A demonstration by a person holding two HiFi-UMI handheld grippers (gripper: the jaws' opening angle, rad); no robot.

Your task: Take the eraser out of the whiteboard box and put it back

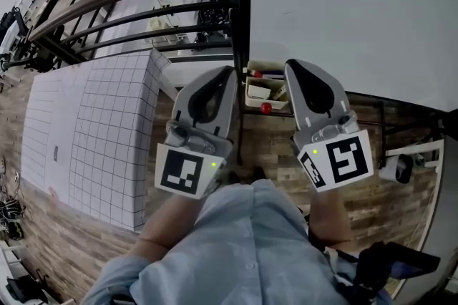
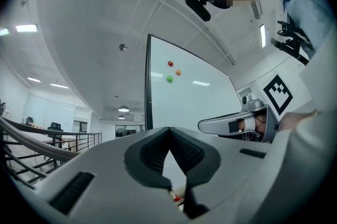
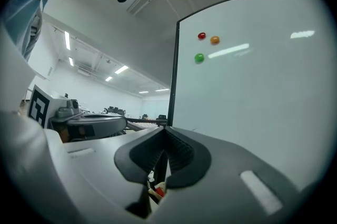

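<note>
The whiteboard box [image 1: 252, 79] hangs at the lower left corner of the whiteboard [image 1: 343, 10]. It holds a white block [image 1: 257, 91] and markers, and I cannot tell which item is the eraser. A red round piece [image 1: 266, 108] sits at the box's front. My left gripper [image 1: 229, 71] is raised just left of the box, its jaws together and empty. My right gripper [image 1: 292, 66] is raised just right of the box, also shut with nothing in it. In the right gripper view the jaws [image 3: 164, 129] meet in front of the board's black edge.
Three magnets, red [image 3: 201, 36], orange [image 3: 214, 40] and green [image 3: 199, 58], sit high on the board. A dark railing [image 1: 129, 3] runs at the left behind a white gridded block [image 1: 107, 132]. A small white camera [image 1: 397, 167] stands at the right.
</note>
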